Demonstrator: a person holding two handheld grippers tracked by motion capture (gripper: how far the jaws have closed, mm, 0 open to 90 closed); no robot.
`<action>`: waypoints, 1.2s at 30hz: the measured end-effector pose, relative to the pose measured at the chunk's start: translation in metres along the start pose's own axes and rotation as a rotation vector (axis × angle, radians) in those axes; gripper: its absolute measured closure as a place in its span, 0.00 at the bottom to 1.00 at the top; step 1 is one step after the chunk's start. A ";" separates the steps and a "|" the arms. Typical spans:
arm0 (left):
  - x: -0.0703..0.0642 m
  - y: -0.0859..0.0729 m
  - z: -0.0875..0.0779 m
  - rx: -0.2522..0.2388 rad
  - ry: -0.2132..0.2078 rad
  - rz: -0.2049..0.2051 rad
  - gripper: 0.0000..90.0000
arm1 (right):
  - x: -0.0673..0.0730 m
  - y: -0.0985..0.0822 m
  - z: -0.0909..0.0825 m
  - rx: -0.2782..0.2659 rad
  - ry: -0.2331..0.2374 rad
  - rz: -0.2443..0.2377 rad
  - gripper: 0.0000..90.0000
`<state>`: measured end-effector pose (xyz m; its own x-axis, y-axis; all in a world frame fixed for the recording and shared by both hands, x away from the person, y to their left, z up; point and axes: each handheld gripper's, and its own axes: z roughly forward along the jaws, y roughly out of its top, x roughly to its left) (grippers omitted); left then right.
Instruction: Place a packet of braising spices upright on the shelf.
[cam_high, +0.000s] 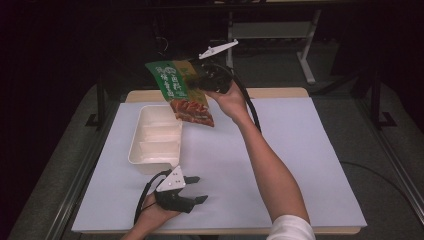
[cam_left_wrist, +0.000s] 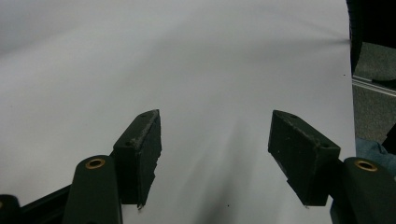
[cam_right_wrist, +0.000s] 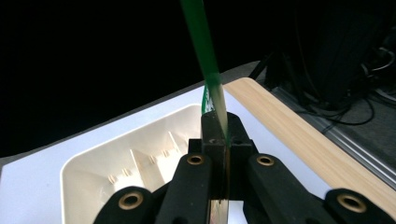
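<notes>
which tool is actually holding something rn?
The right tool, raised above the far end of the tray, pinches the green snack packet. The left tool sits open, empty, near the table's front edge.

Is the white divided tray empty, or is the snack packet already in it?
Empty. The tray shows bare compartments; the snack packet hangs in the air above its far end, clamped in the right hand-held gripper.

- The tray (cam_high: 155, 142) sits on the left part of the table (cam_high: 300, 150).
- The snack bag (cam_high: 180, 92) hangs in the air above the far end of the tray.
- The right gripper (cam_high: 200, 80) pinches the bag from the right.
- The left gripper (cam_high: 200, 189) is near the front edge, just in front of the tray, not touching it.
</notes>
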<state>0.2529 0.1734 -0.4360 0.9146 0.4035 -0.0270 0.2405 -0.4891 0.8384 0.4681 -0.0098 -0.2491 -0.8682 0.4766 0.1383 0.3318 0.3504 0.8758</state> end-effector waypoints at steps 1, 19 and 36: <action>0.000 0.000 0.000 0.003 0.001 0.005 0.38 | 0.000 0.001 0.003 0.002 0.004 -0.003 1.00; -0.001 -0.001 0.001 0.005 -0.008 0.009 0.37 | -0.003 0.017 0.057 -0.011 0.065 -0.016 1.00; 0.000 -0.001 -0.001 -0.004 -0.007 0.010 0.37 | -0.007 0.011 0.109 0.001 0.082 0.016 1.00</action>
<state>0.2522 0.1742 -0.4359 0.9192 0.3933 -0.0224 0.2302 -0.4900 0.8408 0.5176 0.0784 -0.2909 -0.8901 0.4146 0.1894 0.3459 0.3438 0.8730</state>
